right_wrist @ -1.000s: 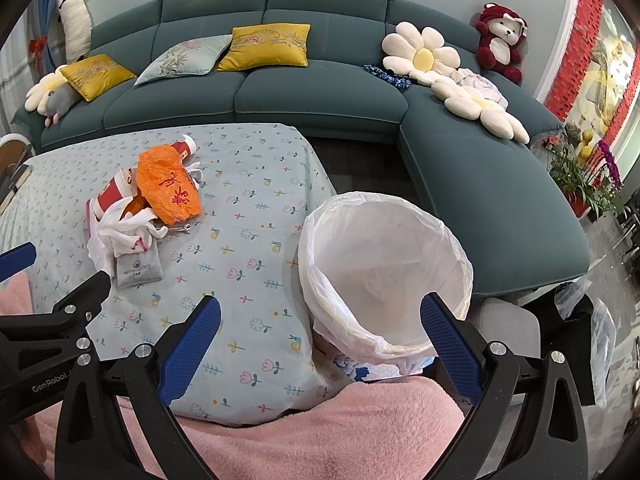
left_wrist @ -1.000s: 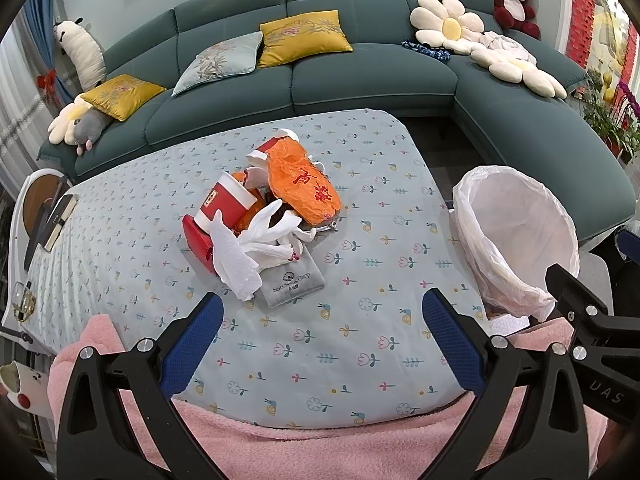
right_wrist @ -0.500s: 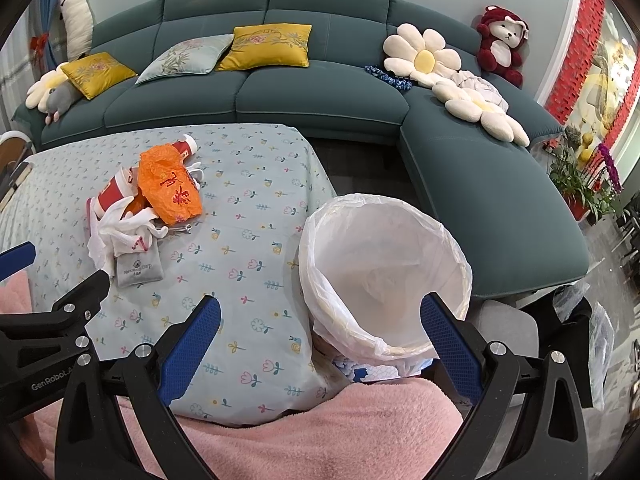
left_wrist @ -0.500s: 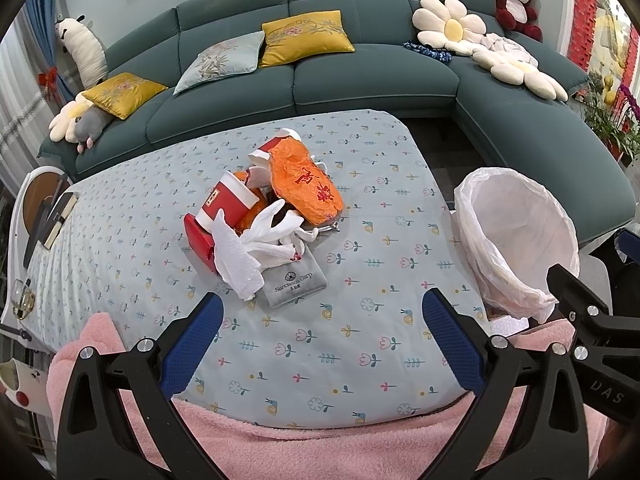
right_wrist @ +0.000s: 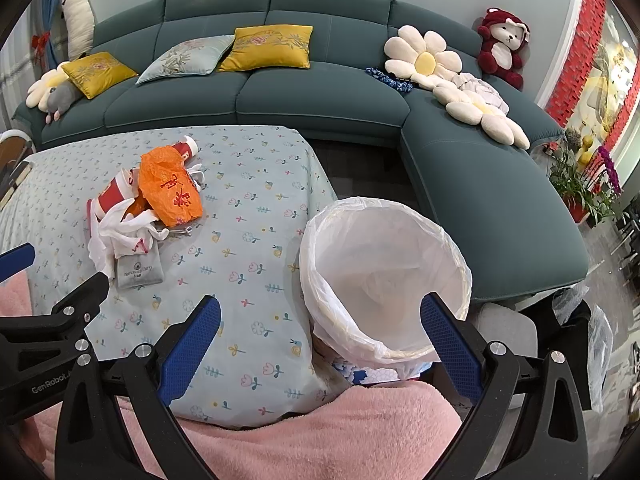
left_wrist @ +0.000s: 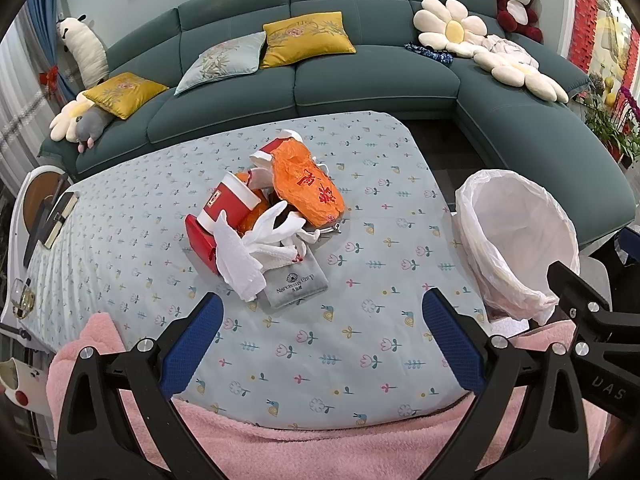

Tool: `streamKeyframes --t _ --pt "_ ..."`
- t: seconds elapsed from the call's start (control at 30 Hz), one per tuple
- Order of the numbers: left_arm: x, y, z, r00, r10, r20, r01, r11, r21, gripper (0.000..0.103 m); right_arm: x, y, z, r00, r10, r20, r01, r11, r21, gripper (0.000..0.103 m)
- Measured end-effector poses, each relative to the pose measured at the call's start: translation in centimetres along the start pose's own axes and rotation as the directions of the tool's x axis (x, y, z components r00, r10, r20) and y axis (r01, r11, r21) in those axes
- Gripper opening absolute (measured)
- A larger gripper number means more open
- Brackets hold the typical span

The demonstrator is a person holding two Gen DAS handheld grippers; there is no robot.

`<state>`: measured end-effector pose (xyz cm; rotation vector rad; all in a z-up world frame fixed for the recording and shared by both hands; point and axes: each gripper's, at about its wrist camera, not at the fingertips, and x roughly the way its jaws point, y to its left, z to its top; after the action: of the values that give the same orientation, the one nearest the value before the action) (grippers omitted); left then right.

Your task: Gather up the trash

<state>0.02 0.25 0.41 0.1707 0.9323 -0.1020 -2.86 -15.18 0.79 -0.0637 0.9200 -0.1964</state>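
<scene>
The trash pile lies on the worktop ahead of my open, empty left claw, nearer it than my open right claw, which faces the bin.

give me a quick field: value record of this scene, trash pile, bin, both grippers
surface: table under a pale blue flower-print cloth
trash pile: crumpled orange plastic bag, red and white paper cup, crumpled white tissues, flat grey pouch, bunched together mid-table
bin: round bin lined with a white plastic bag, at the table's right edge, nothing from the pile in it
left gripper: open, fingers apart, short of the pile, holding nothing
right gripper: open, facing the bin, holding nothing
</scene>
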Motion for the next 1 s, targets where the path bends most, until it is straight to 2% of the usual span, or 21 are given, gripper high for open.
streamKeyframes --t 1.0 --pt "-0.05 0.42 0.2 1.0 -0.003 0.006 0.003 1.0 -0.007 0.094 -0.03 -0.22 -0.2 1.0 -0.011 -0.002 0.011 1.0 0.003 0.096"
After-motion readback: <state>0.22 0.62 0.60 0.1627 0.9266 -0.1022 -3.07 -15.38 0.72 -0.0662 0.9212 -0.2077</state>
